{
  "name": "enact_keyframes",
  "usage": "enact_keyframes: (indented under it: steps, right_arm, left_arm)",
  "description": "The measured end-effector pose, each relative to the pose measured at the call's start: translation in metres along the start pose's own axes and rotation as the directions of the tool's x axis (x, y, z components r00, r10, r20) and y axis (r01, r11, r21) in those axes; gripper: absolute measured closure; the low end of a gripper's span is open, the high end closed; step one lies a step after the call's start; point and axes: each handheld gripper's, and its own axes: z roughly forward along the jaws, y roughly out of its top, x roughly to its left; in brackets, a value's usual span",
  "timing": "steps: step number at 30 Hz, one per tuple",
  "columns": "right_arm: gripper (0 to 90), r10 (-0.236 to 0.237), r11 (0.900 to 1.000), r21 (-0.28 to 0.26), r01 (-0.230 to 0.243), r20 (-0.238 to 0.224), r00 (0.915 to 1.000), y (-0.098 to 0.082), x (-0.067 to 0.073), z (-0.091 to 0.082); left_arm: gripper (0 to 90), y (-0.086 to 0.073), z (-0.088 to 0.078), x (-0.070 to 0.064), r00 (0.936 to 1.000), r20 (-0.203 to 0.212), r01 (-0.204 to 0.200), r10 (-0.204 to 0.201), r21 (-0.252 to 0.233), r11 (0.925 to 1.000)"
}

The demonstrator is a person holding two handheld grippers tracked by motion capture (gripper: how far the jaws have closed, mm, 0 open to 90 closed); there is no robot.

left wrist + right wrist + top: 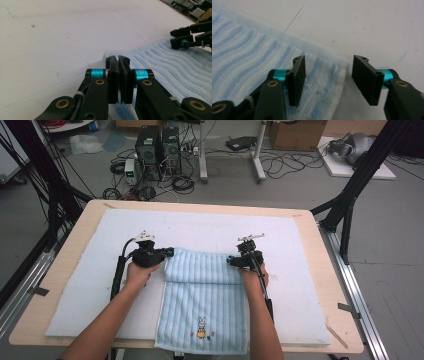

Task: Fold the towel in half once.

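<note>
From the high view, a light blue striped towel [202, 300] lies on a pale mat [90, 285] that covers a wooden table [330, 285]. The towel's far part is folded back over itself, so a doubled band runs across it between the two hands, and its near end with a small rabbit picture [201, 327] hangs close to the table's near edge. The left gripper [168, 253] sits at the left end of that folded band, and the right gripper [231, 261] sits at the right end. Both forearms come in from the bottom. Beyond the table, computer towers [159, 147] and loose cables [182, 182] stand on the floor.

In the left gripper view, the left gripper [118, 60] has its jaws pressed together, with almost no gap between the pads. They sit right at the towel's [175, 72] corner, but whether cloth is pinched between them cannot be told. The right gripper [178, 37] appears farther off at the towel's other end.

In the right gripper view, the right gripper [327, 75] has its jaws about half apart. They straddle the towel's [257, 50] folded edge, one pad over the cloth and the other over the bare mat [362, 25], neither pressing on it.
</note>
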Motion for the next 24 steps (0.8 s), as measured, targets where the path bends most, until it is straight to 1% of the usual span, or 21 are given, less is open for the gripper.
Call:
enact_keyframes:
  steps: [2,3,4,5,6,7,9,11,12,13,14,15,16,20,21,23,24]
  right_arm:
    - [61.5,-0.015,1.000,0.004,0.015,0.009,0.9998,0.000,0.001,-0.001]
    - [72.3,-0.017,1.000,0.003,0.017,-0.005,0.9998,0.000,0.001,-0.002]
    - [75.5,-0.037,0.999,0.005,0.037,-0.011,0.9993,0.000,0.002,-0.003]
    - [77.6,-0.051,0.999,0.002,0.051,-0.005,0.9987,0.000,0.003,-0.004]
    - [78.6,-0.060,0.998,-0.008,0.060,-0.010,0.9981,0.000,0.003,-0.005]
    - [79.6,-0.057,0.998,-0.033,0.056,-0.024,0.9981,-0.001,0.003,-0.007]
    - [80.1,-0.046,0.997,-0.063,0.043,-0.041,0.9981,-0.003,0.003,-0.012]
    - [80.3,-0.047,0.995,-0.090,0.042,-0.057,0.9973,-0.006,0.002,-0.021]
    - [80.3,-0.052,0.993,-0.111,0.045,-0.059,0.9969,-0.008,0.002,-0.026]
    - [80.3,-0.052,0.992,-0.119,0.043,-0.069,0.9963,-0.009,0.001,-0.031]
    - [80.3,-0.044,0.990,-0.134,0.033,-0.084,0.9955,-0.011,0.001,-0.036]
    - [80.3,-0.046,0.983,-0.179,0.028,-0.096,0.9944,-0.014,0.000,-0.044]
    - [80.3,-0.042,0.981,-0.195,0.021,-0.105,0.9936,-0.016,0.000,-0.049]
    - [80.4,-0.053,0.972,-0.235,0.014,-0.160,0.9857,-0.031,0.002,-0.067]
    - [80.4,-0.053,0.969,-0.245,0.008,-0.178,0.9826,-0.034,0.002,-0.070]
    - [80.5,-0.050,0.964,-0.265,-0.010,-0.222,0.9737,-0.045,0.003,-0.077]
    - [80.5,-0.049,0.962,-0.273,-0.019,-0.240,0.9695,-0.050,0.004,-0.081]
  left_arm:
    - [86.2,0.000,0.000,0.000,1.0000,0.005,0.002,-0.002,0.000,1.0000]
    - [86.2,0.000,-0.001,0.000,1.0000,0.006,0.001,-0.001,-0.001,1.0000]
    - [86.2,0.000,-0.001,-0.001,1.0000,0.009,0.001,-0.001,-0.002,1.0000]
    - [86.2,0.001,-0.003,-0.001,0.9999,0.015,-0.001,0.001,-0.007,1.0000]
    - [86.2,0.002,-0.005,-0.002,0.9997,0.024,-0.002,0.002,-0.014,0.9999]
    - [86.3,0.003,-0.006,-0.003,0.9996,0.029,-0.003,0.004,-0.017,0.9998]
    - [86.3,0.003,-0.012,-0.007,0.9991,0.043,-0.006,0.007,-0.032,0.9995]
    - [86.2,0.002,-0.018,-0.010,0.9985,0.055,0.006,-0.002,-0.067,0.9977]
    - [86.3,0.001,-0.021,-0.011,0.9978,0.066,0.015,-0.010,-0.076,0.9970]
    - [86.2,0.000,-0.023,-0.012,0.9972,0.074,0.015,-0.009,-0.080,0.9967]
    - [86.2,-0.002,-0.026,-0.014,0.9963,0.085,0.018,-0.011,-0.080,0.9966]
    - [86.2,-0.003,-0.027,-0.015,0.9952,0.097,0.026,-0.018,-0.085,0.9960]
    - [86.3,-0.005,-0.029,-0.015,0.9933,0.112,0.039,-0.029,-0.090,0.9952]
    - [86.3,-0.014,-0.037,-0.019,0.9919,0.126,0.027,-0.017,-0.077,0.9966]
    - [86.2,-0.017,-0.039,-0.021,0.9914,0.130,0.030,-0.019,-0.076,0.9967]
    - [86.2,-0.022,-0.045,-0.024,0.9902,0.139,0.022,-0.012,-0.069,0.9974]
    - [86.2,-0.025,-0.048,-0.025,0.9895,0.144,0.024,-0.015,-0.066,0.9975]
